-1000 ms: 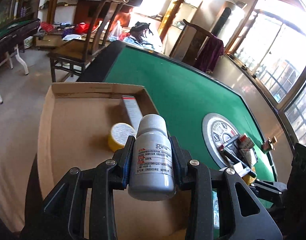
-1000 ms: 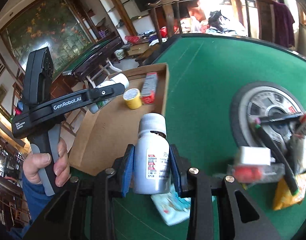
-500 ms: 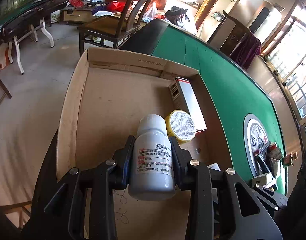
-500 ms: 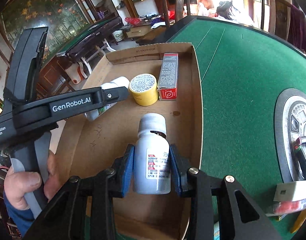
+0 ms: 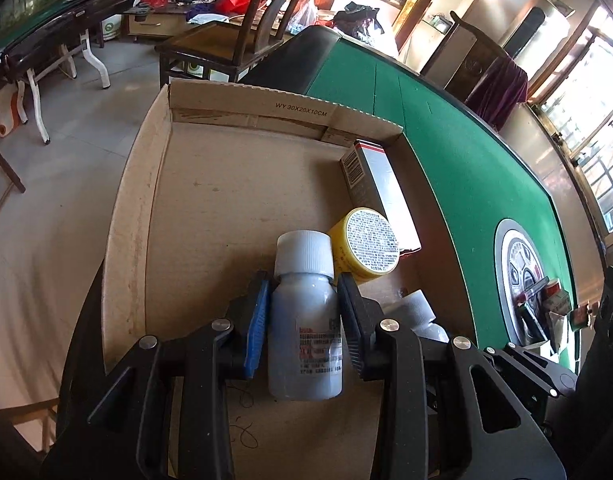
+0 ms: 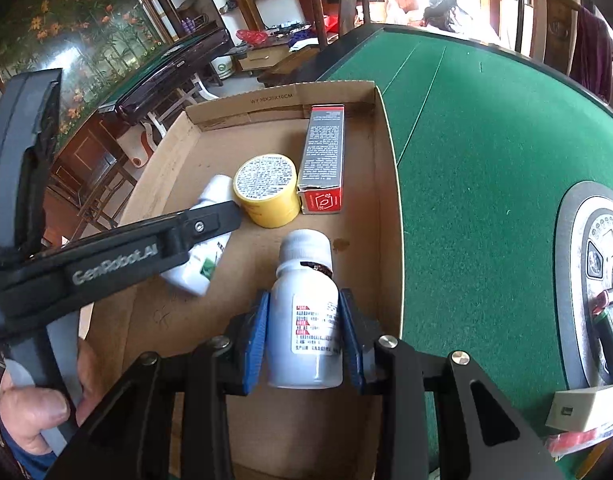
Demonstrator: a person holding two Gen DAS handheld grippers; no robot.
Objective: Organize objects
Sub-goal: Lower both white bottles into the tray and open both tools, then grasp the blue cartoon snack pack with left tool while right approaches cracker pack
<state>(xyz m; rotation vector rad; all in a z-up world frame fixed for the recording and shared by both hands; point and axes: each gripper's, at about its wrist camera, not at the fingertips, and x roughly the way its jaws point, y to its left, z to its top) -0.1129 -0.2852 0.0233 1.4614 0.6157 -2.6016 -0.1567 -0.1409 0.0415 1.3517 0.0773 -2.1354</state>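
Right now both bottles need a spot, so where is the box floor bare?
Bare: the cardboard box floor along its left wall up to the far wall. Crowded: the right side, where the yellow jar touches the carton, and beside them, where both held bottles hang.

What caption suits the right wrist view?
Right gripper holding a white bottle over the cardboard box.

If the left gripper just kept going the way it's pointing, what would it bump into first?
Most likely the cardboard box floor: the left gripper, clamped on a white bottle, points down into it. The yellow jar sits just right of that line; depth is hard to judge.
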